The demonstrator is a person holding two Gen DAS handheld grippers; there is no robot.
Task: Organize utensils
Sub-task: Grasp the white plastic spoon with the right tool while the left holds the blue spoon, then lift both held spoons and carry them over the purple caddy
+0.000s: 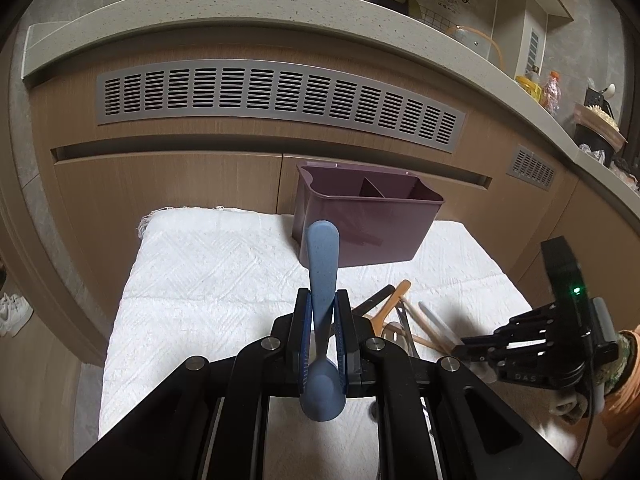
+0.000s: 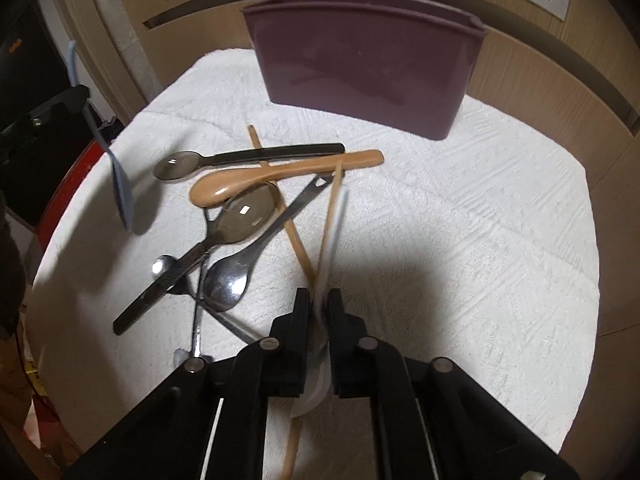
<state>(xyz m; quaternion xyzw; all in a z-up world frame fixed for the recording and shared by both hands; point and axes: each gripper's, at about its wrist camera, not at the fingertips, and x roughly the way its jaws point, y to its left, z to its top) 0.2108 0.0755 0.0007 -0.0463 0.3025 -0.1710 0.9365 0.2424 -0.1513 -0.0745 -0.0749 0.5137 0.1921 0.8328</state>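
Note:
My left gripper is shut on a blue spoon, handle pointing up and away, bowl back between the fingers. Beyond it a purple divided caddy stands on the white towel. In the right wrist view my right gripper is shut on a white spoon, its bowl under the jaws. A wooden chopstick runs alongside it; whether it is gripped too I cannot tell. To the left lie a tan spoon, a black-handled spoon and metal spoons. The caddy stands behind them.
The towel covers a small raised surface in front of wooden cabinet doors with a vent grille. The blue spoon hangs at the left of the right wrist view, over a red edge. A countertop with bottles curves at the back right.

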